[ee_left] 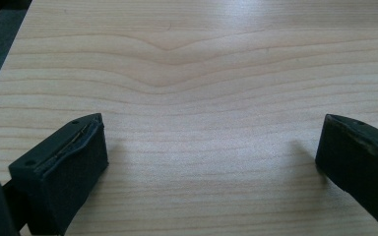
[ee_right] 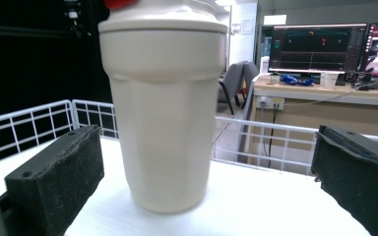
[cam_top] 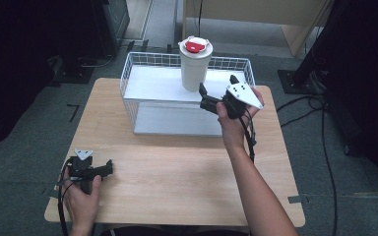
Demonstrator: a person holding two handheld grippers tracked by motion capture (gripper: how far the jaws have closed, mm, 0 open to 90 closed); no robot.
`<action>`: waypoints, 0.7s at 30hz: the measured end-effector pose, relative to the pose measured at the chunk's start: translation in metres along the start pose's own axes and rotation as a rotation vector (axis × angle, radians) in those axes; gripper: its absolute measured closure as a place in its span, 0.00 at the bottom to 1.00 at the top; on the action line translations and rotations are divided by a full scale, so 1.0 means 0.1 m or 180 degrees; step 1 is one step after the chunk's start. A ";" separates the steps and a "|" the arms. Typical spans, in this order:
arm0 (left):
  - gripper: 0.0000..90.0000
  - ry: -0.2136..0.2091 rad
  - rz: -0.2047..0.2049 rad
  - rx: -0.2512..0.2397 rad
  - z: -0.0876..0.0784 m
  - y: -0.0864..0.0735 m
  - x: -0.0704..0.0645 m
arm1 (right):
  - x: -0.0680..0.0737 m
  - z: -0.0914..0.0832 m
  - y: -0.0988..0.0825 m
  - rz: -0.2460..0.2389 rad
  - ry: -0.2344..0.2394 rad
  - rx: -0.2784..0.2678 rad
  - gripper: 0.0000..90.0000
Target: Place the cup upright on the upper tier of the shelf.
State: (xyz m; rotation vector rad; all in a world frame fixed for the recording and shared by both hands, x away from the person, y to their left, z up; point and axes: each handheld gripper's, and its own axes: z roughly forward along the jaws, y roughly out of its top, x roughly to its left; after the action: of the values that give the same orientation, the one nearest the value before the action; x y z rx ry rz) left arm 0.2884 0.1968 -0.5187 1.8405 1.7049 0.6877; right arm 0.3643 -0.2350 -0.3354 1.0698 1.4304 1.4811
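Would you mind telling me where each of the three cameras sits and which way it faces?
High view: above the person's side, looking forward and down on the table; both forearms, left claw and right claw show.
Left gripper view: on the left claw, looking down at bare tabletop between open jaws.
Right gripper view: on the right claw, facing the cup on the wire rack.
Shared: high and right gripper views both show cup and rack.

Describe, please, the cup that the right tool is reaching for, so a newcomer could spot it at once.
At the far edge of the light wooden table stands a white wire basket shelf. On its upper white board stands a tall cream plastic cup, upright, in front of the open right tool. Its white lid with a red centre sets it apart.
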 end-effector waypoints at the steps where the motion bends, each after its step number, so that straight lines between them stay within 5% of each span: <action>1: 0.00 0.0000 0.0000 0.0000 0.00 0.00 0.00 | -0.02 -0.02 -0.01 -0.0005 -0.0009 -0.0004 0.00; 21: 0.00 0.0002 0.0000 -0.0001 0.00 0.00 0.00 | -0.28 -0.43 -0.17 -0.0046 -0.0129 0.0048 0.00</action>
State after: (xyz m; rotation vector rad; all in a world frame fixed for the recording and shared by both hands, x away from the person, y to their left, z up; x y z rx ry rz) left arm 0.2884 0.1968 -0.5188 1.8402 1.7050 0.6887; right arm 0.3328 -0.2749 -0.3536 1.0905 1.4205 1.4327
